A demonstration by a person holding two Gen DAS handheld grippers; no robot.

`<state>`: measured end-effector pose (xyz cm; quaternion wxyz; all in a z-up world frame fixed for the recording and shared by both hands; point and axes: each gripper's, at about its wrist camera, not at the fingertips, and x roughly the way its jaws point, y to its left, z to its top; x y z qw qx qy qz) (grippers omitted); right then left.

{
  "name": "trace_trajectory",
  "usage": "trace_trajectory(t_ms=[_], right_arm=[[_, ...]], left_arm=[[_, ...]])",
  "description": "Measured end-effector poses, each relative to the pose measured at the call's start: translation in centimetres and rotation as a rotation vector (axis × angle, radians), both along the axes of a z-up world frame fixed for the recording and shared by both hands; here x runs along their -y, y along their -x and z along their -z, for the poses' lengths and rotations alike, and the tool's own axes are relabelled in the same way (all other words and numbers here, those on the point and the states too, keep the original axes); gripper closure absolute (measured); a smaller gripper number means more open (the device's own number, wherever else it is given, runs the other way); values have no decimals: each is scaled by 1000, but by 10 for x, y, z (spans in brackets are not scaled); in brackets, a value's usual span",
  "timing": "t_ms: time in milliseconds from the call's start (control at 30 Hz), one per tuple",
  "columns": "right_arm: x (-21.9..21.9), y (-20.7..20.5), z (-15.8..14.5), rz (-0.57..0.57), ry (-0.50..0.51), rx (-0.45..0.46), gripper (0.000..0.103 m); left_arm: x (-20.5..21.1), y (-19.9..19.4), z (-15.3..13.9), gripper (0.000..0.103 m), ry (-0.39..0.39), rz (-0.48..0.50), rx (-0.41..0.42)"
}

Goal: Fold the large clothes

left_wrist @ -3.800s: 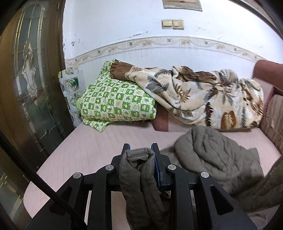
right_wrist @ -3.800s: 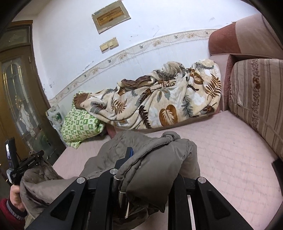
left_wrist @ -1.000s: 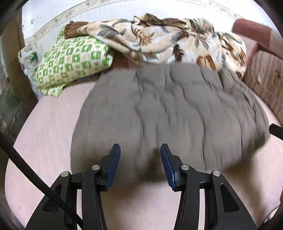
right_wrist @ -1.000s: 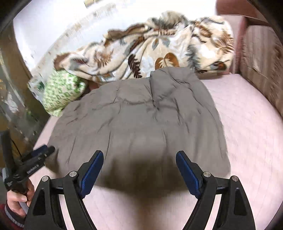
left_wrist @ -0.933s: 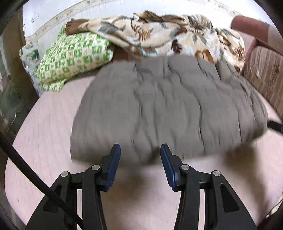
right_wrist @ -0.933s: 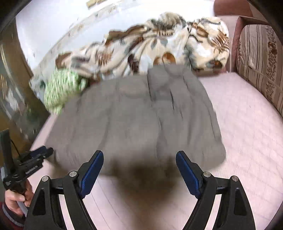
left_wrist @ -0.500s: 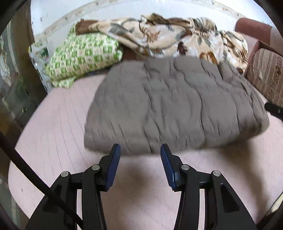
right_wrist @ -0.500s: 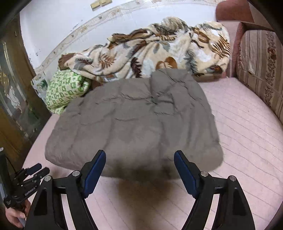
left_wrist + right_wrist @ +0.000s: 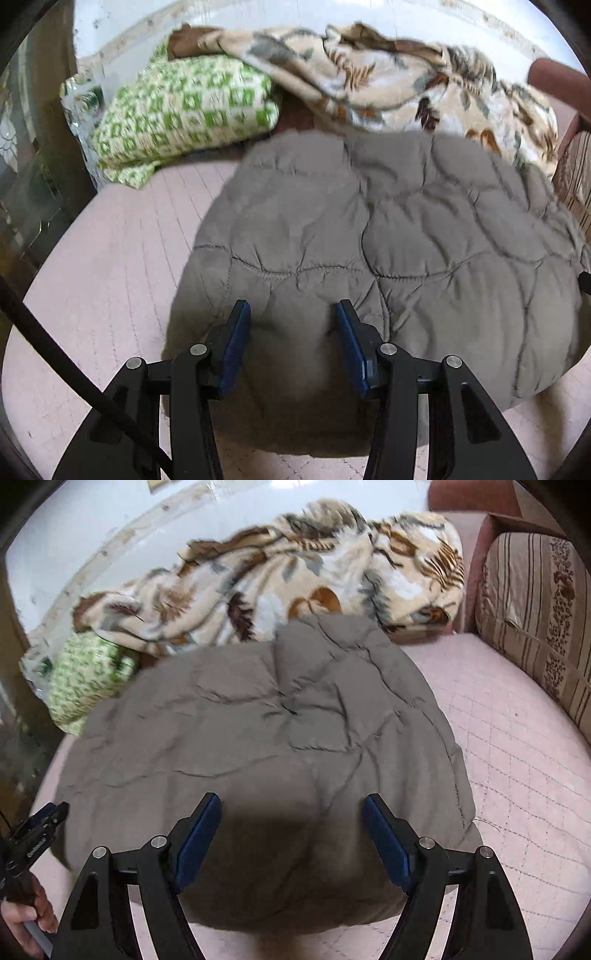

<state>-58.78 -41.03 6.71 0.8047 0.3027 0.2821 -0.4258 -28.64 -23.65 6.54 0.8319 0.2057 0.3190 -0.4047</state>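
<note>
The big grey coat (image 9: 388, 236) lies flat on the pink bed (image 9: 110, 258). Both the left gripper (image 9: 291, 325) and the right gripper (image 9: 291, 819) hang over it, jaws spread wide. A leafy blanket (image 9: 295, 572) and green pillow (image 9: 184, 107) sit behind.

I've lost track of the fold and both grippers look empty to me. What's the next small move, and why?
Probably lower both grippers and close them on the near edge of the grey quilted coat. The left gripper and the right gripper are both open, over the coat's near edge, holding nothing. The coat lies spread flat on the pink bed, so another fold likely needs that edge gripped and carried toward the far side.
</note>
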Motion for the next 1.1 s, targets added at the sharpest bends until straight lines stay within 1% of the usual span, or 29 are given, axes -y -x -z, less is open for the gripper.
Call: trace_trajectory(t_ms=[67, 267, 367, 400, 467, 533, 567, 633, 733, 800, 833, 867, 967, 1033, 1067, 1100], right_arm=[[5, -3, 9, -6, -27, -22, 20], [11, -7, 28, -2, -91, -48, 17], [15, -7, 34, -11, -115, -47, 17], [16, -6, 34, -14, -119, -45, 17], [13, -5, 30, -17, -113, -36, 17], [7, 2, 18, -28, -91, -9, 17], [5, 6, 12, -31, -83, 16, 17], [-1, 21, -6, -31, -50, 80, 17], [-3, 41, -22, 19, 15, 94, 18], [3, 53, -24, 63, 24, 88, 31], [7, 57, -23, 75, 12, 86, 45], [10, 61, -20, 92, -4, 84, 51], [24, 71, -4, 142, -93, 92, 52], [29, 71, 7, 159, -142, 81, 52], [31, 70, 10, 158, -157, 74, 52], [33, 66, 15, 161, -176, 54, 52]], left_arm=[[5, 1, 3, 55, -14, 8, 19], [14, 0, 17, 52, -57, 5, 5], [13, 1, 17, 52, -60, 2, 4], [12, 0, 17, 52, -51, -1, 3], [6, 2, 11, 53, -21, -16, 5], [0, 3, 2, 53, 6, -15, -12], [-4, 3, -4, 53, 28, -19, -16], [-10, 4, -12, 53, 47, -33, -3], [-15, -1, -18, 53, 56, -63, 11], [-17, -8, -16, 53, 49, -84, -7], [-18, -12, -14, 53, 44, -97, -10], [-18, -17, -10, 53, 27, -114, -18], [-14, -25, 2, 53, -21, -131, -37], [-11, -23, 5, 53, -40, -127, -18], [-9, -20, 6, 52, -56, -122, 6], [-8, -18, 7, 52, -62, -119, 17]])
